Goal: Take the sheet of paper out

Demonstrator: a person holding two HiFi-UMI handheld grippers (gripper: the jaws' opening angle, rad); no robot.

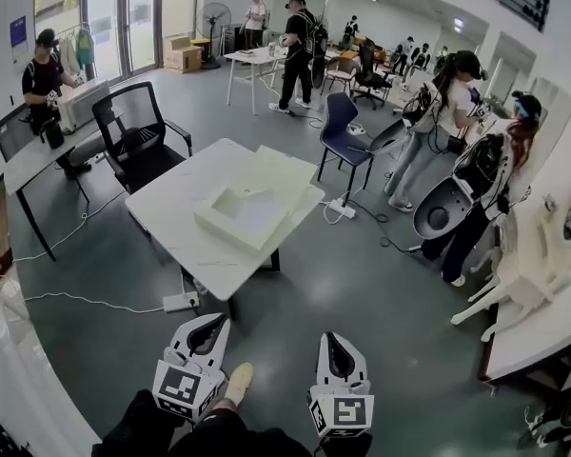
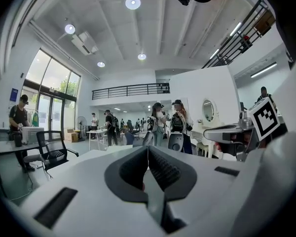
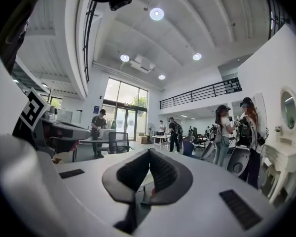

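Note:
A white table (image 1: pixel 167 208) stands ahead of me in the head view. On it lies a white, shallow, tray-like object (image 1: pixel 243 215) with a square hollow, and a large white sheet (image 1: pixel 287 171) rests partly under its far side. Both grippers hang low over the grey floor, well short of the table. My left gripper (image 1: pixel 209 324) (image 2: pixel 148 149) has its jaws together with nothing between them. My right gripper (image 1: pixel 338 343) (image 3: pixel 149 154) is also shut and empty. Both point level toward the table.
A black office chair (image 1: pixel 138 136) stands at the table's far left, a blue chair (image 1: pixel 347 131) at its far right. A power strip (image 1: pixel 181 302) and cables lie on the floor near the table. People (image 1: pixel 447 103) and white furniture (image 1: pixel 542 322) line the right side.

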